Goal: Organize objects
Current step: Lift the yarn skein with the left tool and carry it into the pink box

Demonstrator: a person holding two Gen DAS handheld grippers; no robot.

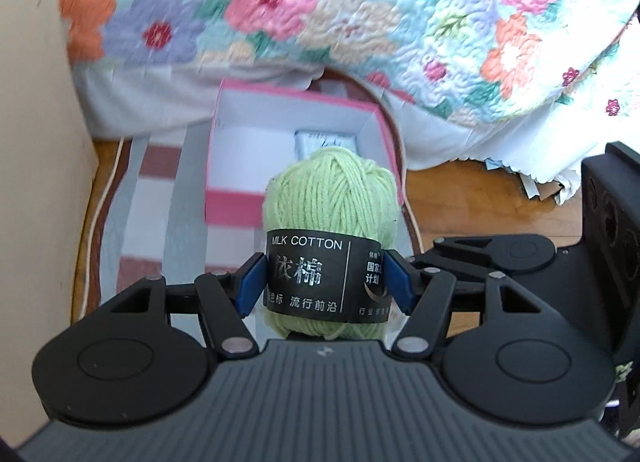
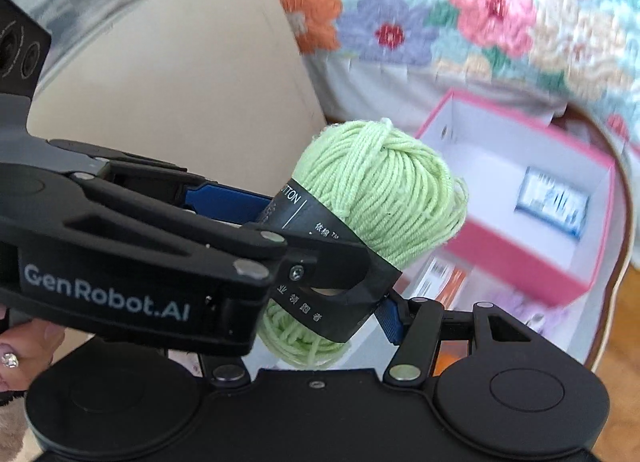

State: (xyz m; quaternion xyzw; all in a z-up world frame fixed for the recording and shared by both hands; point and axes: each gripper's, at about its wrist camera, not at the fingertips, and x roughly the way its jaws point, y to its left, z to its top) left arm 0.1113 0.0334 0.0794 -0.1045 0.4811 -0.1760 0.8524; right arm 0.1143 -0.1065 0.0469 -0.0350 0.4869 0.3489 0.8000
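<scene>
Both the left hand-held gripper [image 1: 325, 282] and the right hand-held gripper [image 2: 320, 262] clamp one yarn ball [image 1: 334, 190]. It hangs above the near rim of the open pink box [image 1: 236, 206]. The bed's quilt [image 1: 360, 14] overhangs the far rim.

yarn ball [image 1: 334, 186]: soft matt green cotton strands
label band [image 1: 304, 278]: glossy black paper, silver print
box [image 1: 232, 208]: smooth pink/white card
quilt [image 1: 360, 6]: stitched, puffy cloth
floor [image 1: 472, 202]: shiny wood
pads [image 1: 250, 286]: blue, matt

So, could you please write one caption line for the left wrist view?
Left tongs grip a light green yarn ball with black paper label above an open pink cardboard box on a striped rug.
</scene>
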